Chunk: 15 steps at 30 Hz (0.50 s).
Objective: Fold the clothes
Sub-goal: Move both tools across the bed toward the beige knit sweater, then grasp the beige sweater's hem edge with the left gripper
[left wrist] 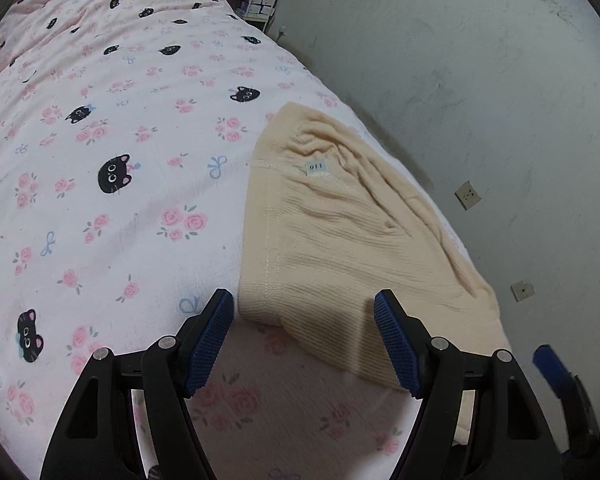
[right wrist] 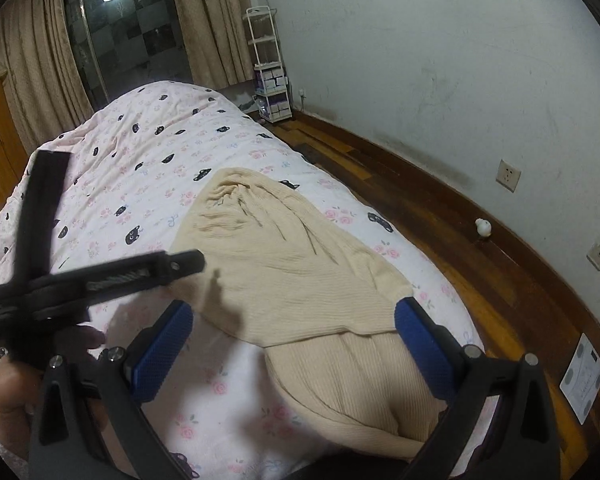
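A cream ribbed knit garment point(left wrist: 340, 220) lies folded over on the pink cat-print bedspread point(left wrist: 112, 208), near the bed's right edge, with a small size tag point(left wrist: 315, 167) showing at its neck seam. My left gripper point(left wrist: 303, 308) hovers open just above the garment's near-left corner, nothing between its blue pads. At the far right a blurred blue pad point(left wrist: 548, 364) of the right gripper shows. In the right wrist view the garment point(right wrist: 284, 264) spreads ahead, and my right gripper point(right wrist: 294, 312) stands open over its near ribbed part. A hand point(right wrist: 4, 392) holds the left tool's black frame point(right wrist: 80, 280).
The bed's right side drops to a wooden floor point(right wrist: 460, 240) along a white wall with sockets point(right wrist: 509, 176). A white shelf cart point(right wrist: 268, 64) stands in the far corner by curtains point(right wrist: 208, 20). A flat white scale point(right wrist: 584, 380) lies on the floor.
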Available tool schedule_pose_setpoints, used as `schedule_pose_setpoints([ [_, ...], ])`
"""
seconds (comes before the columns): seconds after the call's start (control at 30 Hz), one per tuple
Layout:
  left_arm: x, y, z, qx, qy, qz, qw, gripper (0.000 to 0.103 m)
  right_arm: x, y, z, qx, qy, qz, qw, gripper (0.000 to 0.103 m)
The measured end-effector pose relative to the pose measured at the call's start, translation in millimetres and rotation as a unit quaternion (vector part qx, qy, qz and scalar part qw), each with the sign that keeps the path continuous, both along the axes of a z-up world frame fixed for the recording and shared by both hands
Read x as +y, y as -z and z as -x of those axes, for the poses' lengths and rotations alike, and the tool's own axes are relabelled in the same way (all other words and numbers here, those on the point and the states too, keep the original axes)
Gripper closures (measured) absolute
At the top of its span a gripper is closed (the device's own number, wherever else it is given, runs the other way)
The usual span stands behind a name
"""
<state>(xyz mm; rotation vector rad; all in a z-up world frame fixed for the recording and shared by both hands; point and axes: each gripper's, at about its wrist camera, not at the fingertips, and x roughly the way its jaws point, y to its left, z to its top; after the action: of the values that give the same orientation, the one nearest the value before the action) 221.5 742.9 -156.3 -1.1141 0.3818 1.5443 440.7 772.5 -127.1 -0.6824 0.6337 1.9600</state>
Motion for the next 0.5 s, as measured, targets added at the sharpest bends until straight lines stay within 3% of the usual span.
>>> schedule_pose_setpoints([
  [0.5,3.3,8.0,-8.4,0.034,0.001,-0.013,0.9993,0.038,0.5,-1.3,-0.1,0.009,0.006,-0.006,1.0,0.0],
])
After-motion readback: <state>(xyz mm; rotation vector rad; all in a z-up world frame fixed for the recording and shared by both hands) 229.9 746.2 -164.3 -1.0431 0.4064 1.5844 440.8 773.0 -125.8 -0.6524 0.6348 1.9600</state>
